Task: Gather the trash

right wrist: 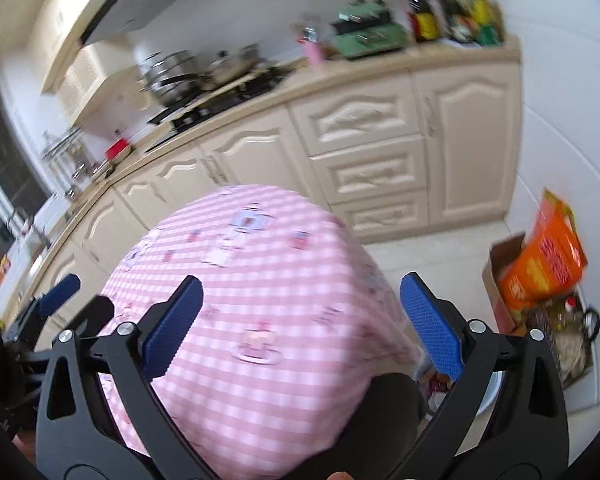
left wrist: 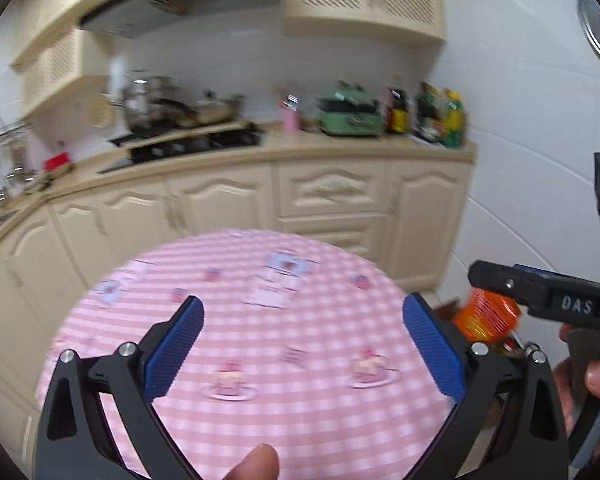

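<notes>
My left gripper [left wrist: 302,320] is open and empty above a table with a pink checked cloth [left wrist: 260,360]. My right gripper [right wrist: 300,312] is open and empty above the same cloth [right wrist: 260,300]. No loose trash shows on the cloth in either view. The right gripper's body [left wrist: 540,288] shows at the right of the left wrist view. The left gripper's blue pad [right wrist: 60,292] shows at the left of the right wrist view. An orange packet [right wrist: 548,264] leans in a cardboard box [right wrist: 500,272] on the floor to the right of the table; it also shows in the left wrist view [left wrist: 488,314].
Cream kitchen cabinets [left wrist: 332,192] and a counter with a hob, pots [left wrist: 156,104], a green appliance [left wrist: 352,116] and bottles [left wrist: 440,116] stand behind the table. A white tiled wall [right wrist: 572,120] is on the right. A container of clutter [right wrist: 572,340] sits by the box.
</notes>
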Tool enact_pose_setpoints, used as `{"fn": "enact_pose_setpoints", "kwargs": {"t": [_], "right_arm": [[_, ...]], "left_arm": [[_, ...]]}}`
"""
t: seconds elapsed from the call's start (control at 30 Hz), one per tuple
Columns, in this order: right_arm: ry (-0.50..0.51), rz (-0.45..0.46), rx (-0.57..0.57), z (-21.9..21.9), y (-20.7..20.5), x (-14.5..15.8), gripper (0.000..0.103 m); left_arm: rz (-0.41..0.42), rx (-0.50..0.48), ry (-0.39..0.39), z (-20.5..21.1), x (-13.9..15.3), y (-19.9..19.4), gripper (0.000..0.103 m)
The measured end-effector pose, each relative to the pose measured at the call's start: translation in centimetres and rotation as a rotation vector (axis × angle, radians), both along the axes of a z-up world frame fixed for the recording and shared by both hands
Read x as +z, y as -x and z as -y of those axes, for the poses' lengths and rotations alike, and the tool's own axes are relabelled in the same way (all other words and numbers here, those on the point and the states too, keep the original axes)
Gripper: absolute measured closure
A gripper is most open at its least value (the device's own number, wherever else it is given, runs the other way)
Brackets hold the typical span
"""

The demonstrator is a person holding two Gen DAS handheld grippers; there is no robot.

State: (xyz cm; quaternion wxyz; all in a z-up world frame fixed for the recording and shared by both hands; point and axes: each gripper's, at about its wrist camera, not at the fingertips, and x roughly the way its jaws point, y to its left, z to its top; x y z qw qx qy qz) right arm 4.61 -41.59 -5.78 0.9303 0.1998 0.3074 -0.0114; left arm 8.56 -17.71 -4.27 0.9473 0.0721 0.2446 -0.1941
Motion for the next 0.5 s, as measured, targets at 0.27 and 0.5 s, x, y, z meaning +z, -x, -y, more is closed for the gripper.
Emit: {"fn": "enact_pose_setpoints", "kwargs": {"t": [0.27, 0.5], "right_arm": [[0.124, 0.070, 0.055, -8.6, -1.0, 3.8, 0.006], [0.203, 0.132, 0.052, -13.4, -0.7, 6.0, 0.006]], "left_arm": [[0.073, 0.169, 0.030, -7.6, 3.3, 0.8, 0.005], [0.121, 0.253, 0.061, -11.7, 5.3, 2.2, 0.005]]}}
